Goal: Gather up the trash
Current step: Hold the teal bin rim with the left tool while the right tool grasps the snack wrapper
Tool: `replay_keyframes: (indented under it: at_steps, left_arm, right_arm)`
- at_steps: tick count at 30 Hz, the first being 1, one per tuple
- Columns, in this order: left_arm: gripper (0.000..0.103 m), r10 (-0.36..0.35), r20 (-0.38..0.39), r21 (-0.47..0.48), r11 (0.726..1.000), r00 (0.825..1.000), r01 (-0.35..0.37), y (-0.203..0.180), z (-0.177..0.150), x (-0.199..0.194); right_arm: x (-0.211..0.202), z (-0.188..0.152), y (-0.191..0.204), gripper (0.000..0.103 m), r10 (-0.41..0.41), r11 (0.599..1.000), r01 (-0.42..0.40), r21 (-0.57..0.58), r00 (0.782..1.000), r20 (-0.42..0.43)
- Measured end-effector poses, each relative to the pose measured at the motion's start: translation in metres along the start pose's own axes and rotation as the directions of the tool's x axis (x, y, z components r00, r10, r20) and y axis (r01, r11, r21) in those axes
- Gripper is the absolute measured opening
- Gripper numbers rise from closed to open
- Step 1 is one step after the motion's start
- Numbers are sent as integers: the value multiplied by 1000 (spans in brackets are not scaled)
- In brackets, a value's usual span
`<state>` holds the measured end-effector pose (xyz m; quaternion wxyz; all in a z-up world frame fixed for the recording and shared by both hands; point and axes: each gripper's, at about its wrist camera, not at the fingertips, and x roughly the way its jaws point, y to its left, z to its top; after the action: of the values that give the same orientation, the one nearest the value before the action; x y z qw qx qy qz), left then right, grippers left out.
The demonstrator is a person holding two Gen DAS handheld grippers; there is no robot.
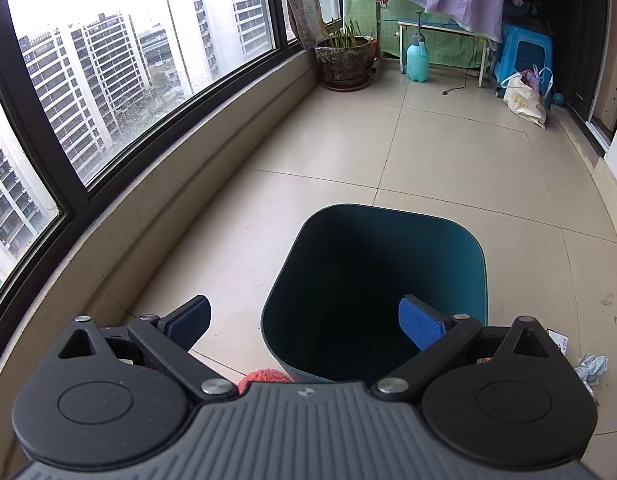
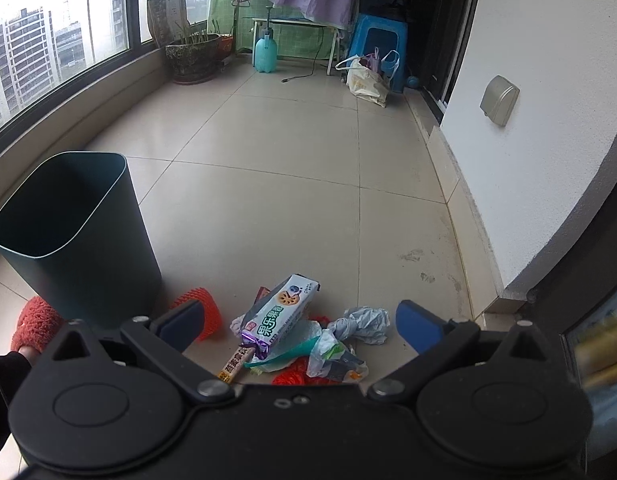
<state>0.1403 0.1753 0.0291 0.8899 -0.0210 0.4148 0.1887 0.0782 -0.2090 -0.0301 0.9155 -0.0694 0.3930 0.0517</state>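
A dark teal trash bin (image 1: 440, 248) stands upright on the tiled floor; its inside looks dark. It also shows in the right wrist view (image 2: 88, 248) at the left. My left gripper (image 1: 306, 322) is open and empty, just above the bin's near rim. My right gripper (image 2: 300, 324) is open and empty above a pile of trash: a white and purple snack box (image 2: 278, 312), crumpled paper (image 2: 364, 324), plastic wrappers (image 2: 332, 356), a small stick packet (image 2: 234, 366) and red foam netting (image 2: 206, 312). A crumpled paper (image 1: 592, 368) lies at the right in the left wrist view.
A curved low wall with windows (image 1: 108, 120) runs along the left. At the far end stand a plant pot (image 2: 192, 56), a teal sprayer bottle (image 2: 266, 54), a blue stool (image 2: 382, 36) and bags (image 2: 366, 80). A white wall (image 2: 528, 140) is at the right. A red slipper (image 2: 36, 322) is beside the bin.
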Motion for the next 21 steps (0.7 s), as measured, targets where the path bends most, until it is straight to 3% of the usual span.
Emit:
replay_keyframes:
  at_steps: [7, 13, 19, 20, 21]
  left_arm:
    - [100, 71, -145, -13, 997, 987, -74, 18, 6, 85]
    - [85, 119, -221, 14, 993, 968, -118, 20, -2, 130]
    - [67, 154, -286, 54, 988, 946, -144, 17, -12, 150]
    - [57, 151, -294, 60, 988, 944, -139, 17, -13, 153]
    - [54, 155, -304, 74, 988, 940, -139, 15, -14, 156]
  right_arm:
    - [66, 19, -6, 101, 77, 997, -77, 6, 991, -111]
    - [142, 22, 7, 100, 124, 992, -125, 13, 964, -236]
    - [231, 12, 14, 94, 57, 995, -23, 101, 936, -347]
    - [240, 11, 14, 92, 53, 993, -12, 115, 932, -359]
    - [253, 8, 14, 91, 55, 991, -4, 136, 926, -374]
